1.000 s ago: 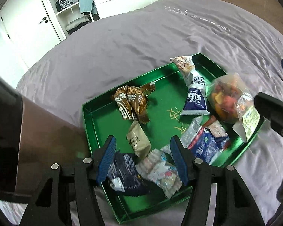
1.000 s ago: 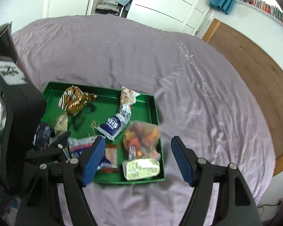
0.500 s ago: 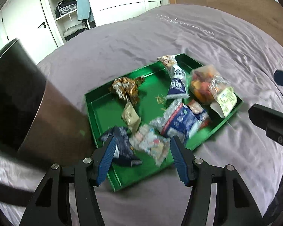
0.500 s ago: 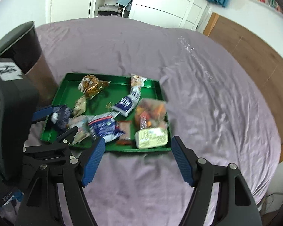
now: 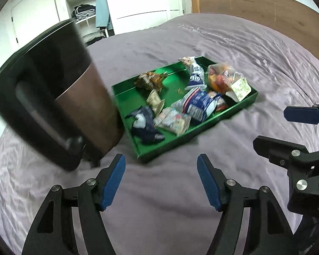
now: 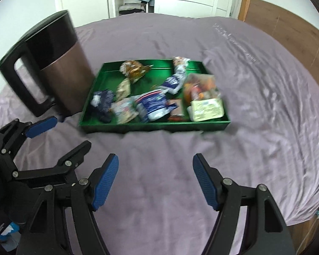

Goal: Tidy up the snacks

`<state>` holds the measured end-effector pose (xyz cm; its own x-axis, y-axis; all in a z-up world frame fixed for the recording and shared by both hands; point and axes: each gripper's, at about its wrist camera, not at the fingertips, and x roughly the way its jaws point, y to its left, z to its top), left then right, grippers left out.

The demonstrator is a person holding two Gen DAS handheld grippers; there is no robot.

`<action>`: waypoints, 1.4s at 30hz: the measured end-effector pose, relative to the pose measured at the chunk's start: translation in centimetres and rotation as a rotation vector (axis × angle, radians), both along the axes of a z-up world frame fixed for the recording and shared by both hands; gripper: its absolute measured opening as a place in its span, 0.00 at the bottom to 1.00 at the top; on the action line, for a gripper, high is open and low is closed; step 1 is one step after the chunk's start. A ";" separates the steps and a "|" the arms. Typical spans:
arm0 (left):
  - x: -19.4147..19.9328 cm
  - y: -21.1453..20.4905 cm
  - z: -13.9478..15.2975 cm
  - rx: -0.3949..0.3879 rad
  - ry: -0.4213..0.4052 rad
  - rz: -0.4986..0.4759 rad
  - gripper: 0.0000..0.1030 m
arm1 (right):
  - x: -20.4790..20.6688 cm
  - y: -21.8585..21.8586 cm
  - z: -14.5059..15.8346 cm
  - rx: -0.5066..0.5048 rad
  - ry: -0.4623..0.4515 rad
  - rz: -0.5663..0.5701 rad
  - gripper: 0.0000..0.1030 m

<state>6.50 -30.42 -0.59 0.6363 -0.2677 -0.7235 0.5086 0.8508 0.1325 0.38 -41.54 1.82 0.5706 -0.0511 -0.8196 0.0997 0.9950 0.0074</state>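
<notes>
- Over bare purple sheet point(image 5: 159, 201), short of tray: left gripper point(image 5: 161, 178), blue pads apart, just been opening, nothing btwn them, touching nothing.
- Beside it, right gripper point(image 6: 155, 179): wide, empty, also above bare sheet, no contact w/ anything.
- In right wrist view, left gripper seen at lower left, empty; in left wrist view, right one at far right edge.
- Ahead of both: green tray point(image 6: 155, 126) on bed, snacks piled loose inside.
- In tray: clear bag of orange/red pieces w/ pale label point(image 5: 225, 78) at right end; blue-white packet point(image 5: 198, 104) mid; dark navy wrapper point(image 5: 145, 125) near left corner; brown crumpled wrapper point(image 5: 150, 80) at back.
- Left of tray: dark kettle-like jug w/ handle point(image 6: 51, 68), against tray's left side.
- Beyond: wardrobe shelves point(image 5: 83, 10), wooden headboard point(image 5: 255, 14).
</notes>
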 end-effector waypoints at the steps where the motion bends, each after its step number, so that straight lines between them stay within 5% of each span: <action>1: -0.2 0.4 0.0 0.004 -0.002 0.009 0.62 | -0.2 0.5 0.0 0.010 -0.008 0.008 0.84; 21: -2.7 11.6 -1.3 0.068 0.015 0.208 0.62 | -0.6 9.0 -1.6 0.294 -0.089 0.085 0.84; 42: -2.6 13.5 -3.4 0.090 0.067 0.255 0.62 | -0.9 10.2 -3.6 0.259 -0.034 0.097 0.84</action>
